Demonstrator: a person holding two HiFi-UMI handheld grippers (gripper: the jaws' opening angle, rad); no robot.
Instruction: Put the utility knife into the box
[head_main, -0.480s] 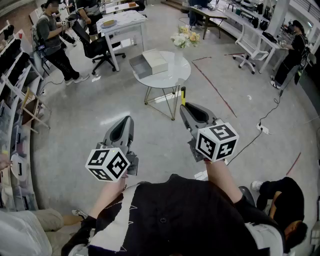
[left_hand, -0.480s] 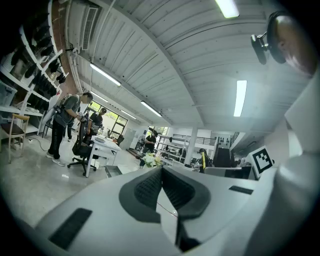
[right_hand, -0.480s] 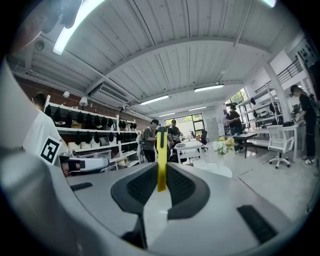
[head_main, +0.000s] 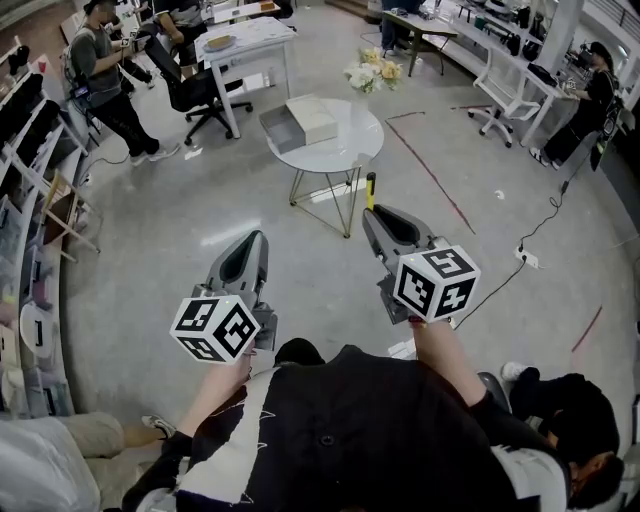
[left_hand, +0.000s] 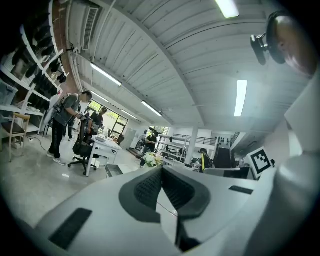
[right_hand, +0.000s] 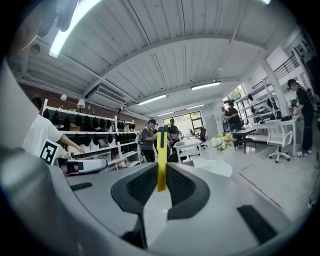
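Gripping the utility knife (right_hand: 161, 150) low on its body, the right gripper (head_main: 373, 214) fingers hold it upright, well short of the box (head_main: 311, 119). It looks stiff, light, probably slick. Fingers of the left gripper (left_hand: 161, 175) meet, empty.

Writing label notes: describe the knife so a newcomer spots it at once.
In the head view, just below the round white table, is the right gripper. The knife is the slim yellow bar clamped between its fingers and sticking out past them, black at the tip; the left gripper is shut on nothing.
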